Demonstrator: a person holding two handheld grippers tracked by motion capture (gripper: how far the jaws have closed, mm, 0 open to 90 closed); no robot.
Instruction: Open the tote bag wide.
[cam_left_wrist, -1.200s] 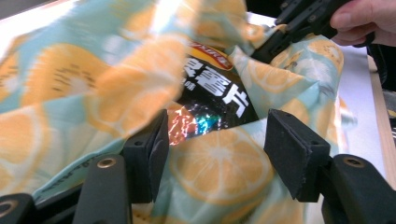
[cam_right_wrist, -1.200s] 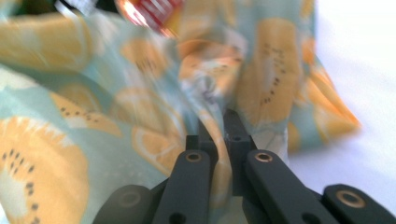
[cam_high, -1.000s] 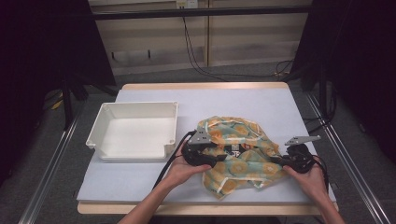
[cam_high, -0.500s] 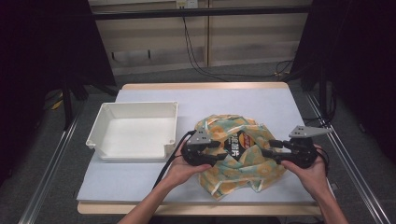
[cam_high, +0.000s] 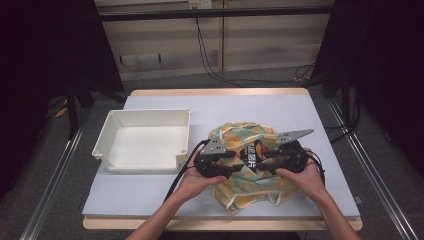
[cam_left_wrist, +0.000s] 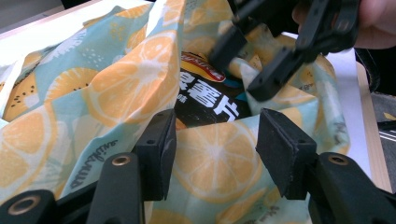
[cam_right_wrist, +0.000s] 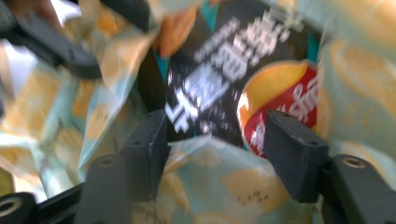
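Pale grey covers the bench (cam_high: 150, 200) you work at, with dark floor and cables behind it. You hold both grippers low over the orange-print cloth bag (cam_high: 240, 192), facing each other across its mouth. The left gripper (cam_high: 239, 162) has its fingers (cam_left_wrist: 156, 156) apart, and the near edge of the bag's mouth lies between them without being pinched. The right gripper (cam_high: 265, 161) likewise stands with its fingers (cam_right_wrist: 289, 158) spread; its jaws have just been opening, and the bag's edge sits in the gap with neither pad pressing on it, though that view is blurred. Just beyond both pairs of fingers, inside the bag, lies the black snack packet (cam_left_wrist: 208, 100) with white lettering and a red and yellow badge, mostly covered by cloth. By the look of it you are at the step of getting the bag's mouth open to reach the packet, or of re-gripping its edges. Your next move calls for closing each pair of fingers on its own side of the rim and drawing the two apart, taking cloth alone and not the packet beneath. Well off to the outer side of your left fingers stands the white tray (cam_high: 115, 150), with nothing in it.
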